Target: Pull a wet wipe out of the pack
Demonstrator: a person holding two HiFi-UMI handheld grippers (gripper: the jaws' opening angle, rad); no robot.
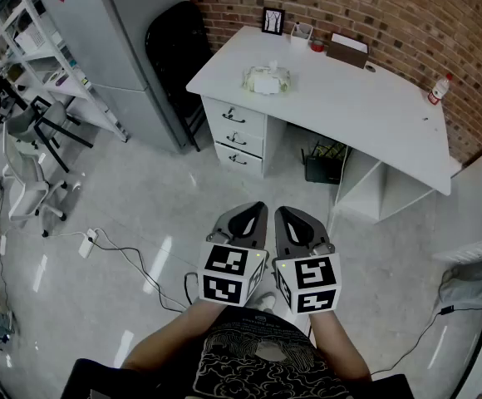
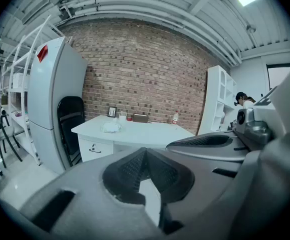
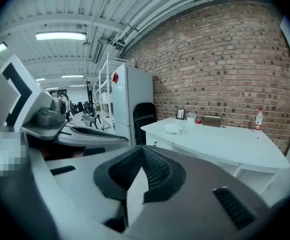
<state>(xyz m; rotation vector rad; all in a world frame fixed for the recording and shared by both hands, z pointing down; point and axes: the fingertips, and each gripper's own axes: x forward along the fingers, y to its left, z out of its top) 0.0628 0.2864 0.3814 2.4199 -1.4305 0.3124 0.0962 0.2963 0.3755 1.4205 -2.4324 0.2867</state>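
Note:
The wet wipe pack [image 1: 266,79] is a pale soft pack with a wipe sticking up from its top, lying on the white desk [image 1: 366,106] near the left end. It shows small and far off in the left gripper view [image 2: 111,128] and the right gripper view [image 3: 174,129]. My left gripper [image 1: 256,210] and right gripper [image 1: 286,214] are held side by side over the floor, well short of the desk. In each gripper view the jaws are pressed together at the tips with nothing between them, left gripper [image 2: 145,152], right gripper [image 3: 142,153].
Desk drawers [image 1: 237,135] sit under the pack. A picture frame [image 1: 272,20], brown box [image 1: 346,52] and bottle [image 1: 439,88] stand along the brick wall. A black chair [image 1: 174,40] and grey cabinet [image 1: 133,40] stand left of the desk. Cables [image 1: 133,260] cross the floor.

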